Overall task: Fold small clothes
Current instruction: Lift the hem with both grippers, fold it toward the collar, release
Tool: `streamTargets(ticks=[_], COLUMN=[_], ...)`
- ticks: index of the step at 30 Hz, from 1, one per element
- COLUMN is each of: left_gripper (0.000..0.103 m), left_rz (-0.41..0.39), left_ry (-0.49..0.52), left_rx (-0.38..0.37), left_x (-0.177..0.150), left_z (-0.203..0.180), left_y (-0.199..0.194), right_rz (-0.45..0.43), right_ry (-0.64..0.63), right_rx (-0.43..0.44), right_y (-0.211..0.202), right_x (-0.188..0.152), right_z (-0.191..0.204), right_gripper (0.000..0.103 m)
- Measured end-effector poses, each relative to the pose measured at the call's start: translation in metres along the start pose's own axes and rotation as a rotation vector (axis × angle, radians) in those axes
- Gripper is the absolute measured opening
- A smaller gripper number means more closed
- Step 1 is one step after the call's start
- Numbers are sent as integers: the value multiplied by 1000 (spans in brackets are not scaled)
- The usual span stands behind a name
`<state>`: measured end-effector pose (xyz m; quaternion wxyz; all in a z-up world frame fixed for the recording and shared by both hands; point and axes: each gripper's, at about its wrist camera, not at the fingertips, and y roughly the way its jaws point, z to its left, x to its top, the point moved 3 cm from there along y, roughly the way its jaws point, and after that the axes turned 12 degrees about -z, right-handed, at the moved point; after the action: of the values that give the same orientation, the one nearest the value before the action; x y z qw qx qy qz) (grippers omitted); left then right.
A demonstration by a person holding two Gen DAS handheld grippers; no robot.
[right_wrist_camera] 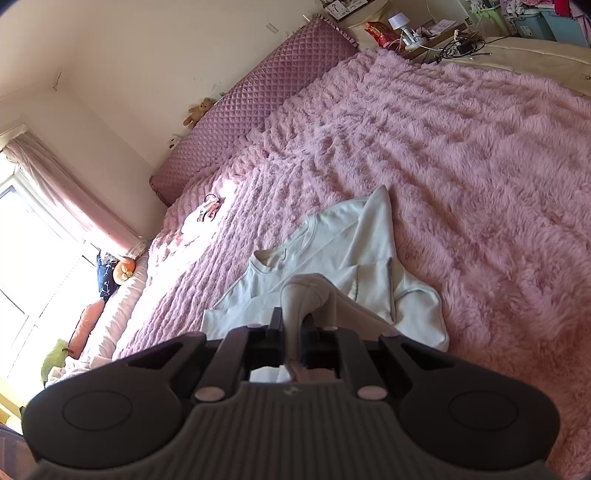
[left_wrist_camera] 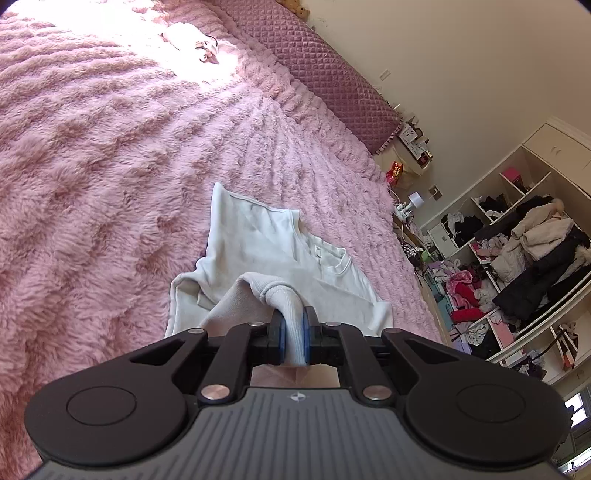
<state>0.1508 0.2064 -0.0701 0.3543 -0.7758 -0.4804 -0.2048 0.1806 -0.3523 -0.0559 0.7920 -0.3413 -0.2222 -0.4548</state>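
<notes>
A small white long-sleeved top (left_wrist_camera: 273, 243) lies on the fluffy pink bedspread (left_wrist_camera: 92, 184), its neckline towards the headboard. My left gripper (left_wrist_camera: 294, 325) is shut on a bunched fold of the top's near edge, lifted off the bed. In the right wrist view the same white top (right_wrist_camera: 332, 254) shows with its sleeves folded inward. My right gripper (right_wrist_camera: 293, 326) is shut on another raised fold of the near edge. The cloth under both grippers is hidden by their bodies.
A quilted purple headboard (left_wrist_camera: 317, 70) runs along the far side of the bed. Small pale clothes (right_wrist_camera: 207, 214) lie in sunlight near it. Open shelves (left_wrist_camera: 517, 258) crammed with clothes stand to the right, with a cluttered bedside table (right_wrist_camera: 417, 33) and a window with a pink curtain (right_wrist_camera: 66, 206).
</notes>
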Motion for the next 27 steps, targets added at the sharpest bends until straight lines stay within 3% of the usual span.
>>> streamTargets(ticks=[7, 14, 27], left_gripper=[7, 5, 5], left_rz=[-9, 22, 92], left_ry=[-46, -52, 6], left_rx=[-3, 33, 107], left_x=[46, 58, 54], left_z=[16, 45, 82], left_y=[89, 173, 261], right_rz=[-53, -28, -3], right_ry=[58, 64, 11], right_rx=[-55, -169, -278], right_y=[100, 199, 291], right_x=[45, 57, 55], right_z=[-4, -27, -58], right_gripper=[3, 3, 3])
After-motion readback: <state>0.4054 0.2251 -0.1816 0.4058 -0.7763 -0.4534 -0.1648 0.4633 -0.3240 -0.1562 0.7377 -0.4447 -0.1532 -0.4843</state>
